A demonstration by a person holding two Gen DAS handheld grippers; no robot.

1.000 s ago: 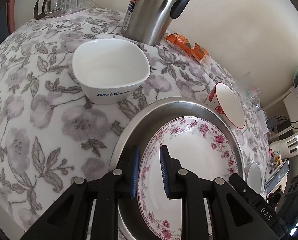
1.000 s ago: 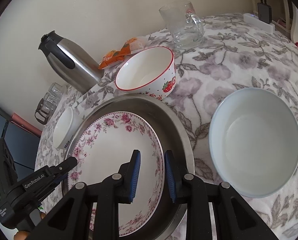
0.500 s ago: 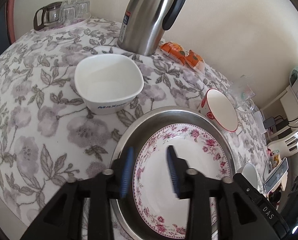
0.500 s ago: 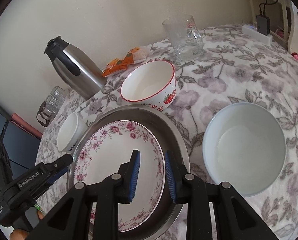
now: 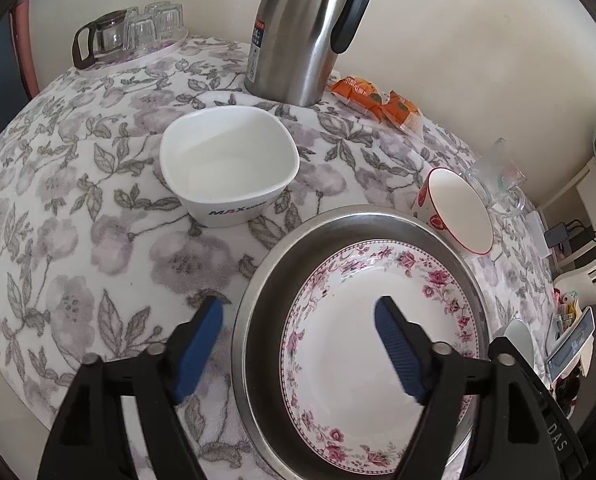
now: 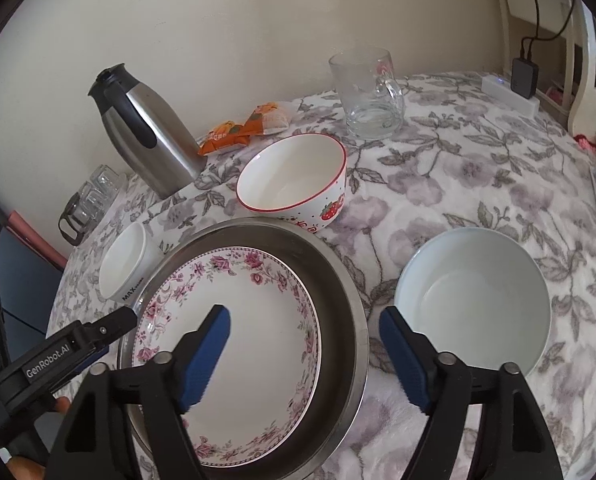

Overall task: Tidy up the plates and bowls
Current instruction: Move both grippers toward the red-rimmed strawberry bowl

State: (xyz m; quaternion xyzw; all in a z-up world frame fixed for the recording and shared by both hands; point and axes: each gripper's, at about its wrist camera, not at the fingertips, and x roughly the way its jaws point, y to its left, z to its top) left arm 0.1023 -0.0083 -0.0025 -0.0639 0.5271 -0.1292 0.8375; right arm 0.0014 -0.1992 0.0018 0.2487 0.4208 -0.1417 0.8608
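Observation:
A rose-rimmed plate lies inside a steel dish on the flowered tablecloth. My left gripper is open and empty above the dish's left rim. My right gripper is open and empty above the dish's right rim. A white square bowl stands left of the dish. A strawberry bowl stands behind it. A pale blue bowl stands to its right.
A steel thermos jug and orange snack packets stand at the back by the wall. A glass mug is at the back right. A tray of glasses is at the far left corner.
Both grippers have opened wide, letting go of the dish and plate, and have drawn back and up. The plate and dish stay put.

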